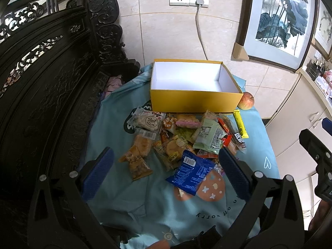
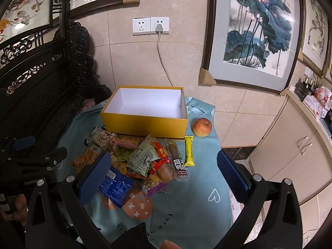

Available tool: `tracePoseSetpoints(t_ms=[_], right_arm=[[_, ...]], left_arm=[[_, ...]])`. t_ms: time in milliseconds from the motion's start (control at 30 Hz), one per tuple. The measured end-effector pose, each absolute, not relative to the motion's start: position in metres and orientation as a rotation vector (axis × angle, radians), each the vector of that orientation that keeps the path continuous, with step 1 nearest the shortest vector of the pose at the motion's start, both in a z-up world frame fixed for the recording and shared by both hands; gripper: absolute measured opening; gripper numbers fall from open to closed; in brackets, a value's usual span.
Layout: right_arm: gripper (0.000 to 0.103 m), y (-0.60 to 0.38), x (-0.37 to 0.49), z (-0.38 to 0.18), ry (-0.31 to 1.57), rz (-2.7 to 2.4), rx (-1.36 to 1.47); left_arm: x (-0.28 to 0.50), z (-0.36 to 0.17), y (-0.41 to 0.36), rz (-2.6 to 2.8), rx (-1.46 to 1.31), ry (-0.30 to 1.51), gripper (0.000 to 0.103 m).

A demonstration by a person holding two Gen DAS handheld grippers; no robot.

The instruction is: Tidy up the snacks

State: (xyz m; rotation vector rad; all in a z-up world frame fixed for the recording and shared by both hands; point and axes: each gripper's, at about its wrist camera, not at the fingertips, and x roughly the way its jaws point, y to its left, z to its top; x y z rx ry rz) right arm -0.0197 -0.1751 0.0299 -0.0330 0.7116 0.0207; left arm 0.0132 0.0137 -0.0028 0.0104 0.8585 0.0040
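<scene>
Your left gripper [image 1: 166, 166] and right gripper [image 2: 164, 176] both hang released, jaws wide, above the snack pile [image 2: 141, 157]; yellow box [image 2: 145, 124] empty.

Left gripper [image 1: 166, 168] and right gripper [image 2: 162, 169]: black frames, silver screws, ribbed blue fingers [image 1: 99, 172]; bare skin at 8 o'clock

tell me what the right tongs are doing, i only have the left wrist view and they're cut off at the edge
Observer: The right tongs are open and empty, above the pile of mixed snack packets.
Operator: anything hidden at its near right side
Observer: A crinkly purple-and-yellow snack packet lies there on the teal cloth.
Operator: and the far right corner
Observer: The round red-yellow apple sits apart from the open yellow cardboard box.
</scene>
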Motion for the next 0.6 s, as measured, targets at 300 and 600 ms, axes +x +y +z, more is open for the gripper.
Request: tracePoseSetpoints(t_ms=[300,600], right_arm=[[0.102,-0.1759,-0.019,0.0308,0.713,0.021,-0.034],[0.102,-0.1756,-0.0224,0.0342,0.703,0.033,-0.032]], left_arm=[[0.0132,-0.0028,0.0141,0.004,0.01,0.858,0.101],[0.013,-0.0031,0.0142,0.003,0.011,0.857,0.101]])
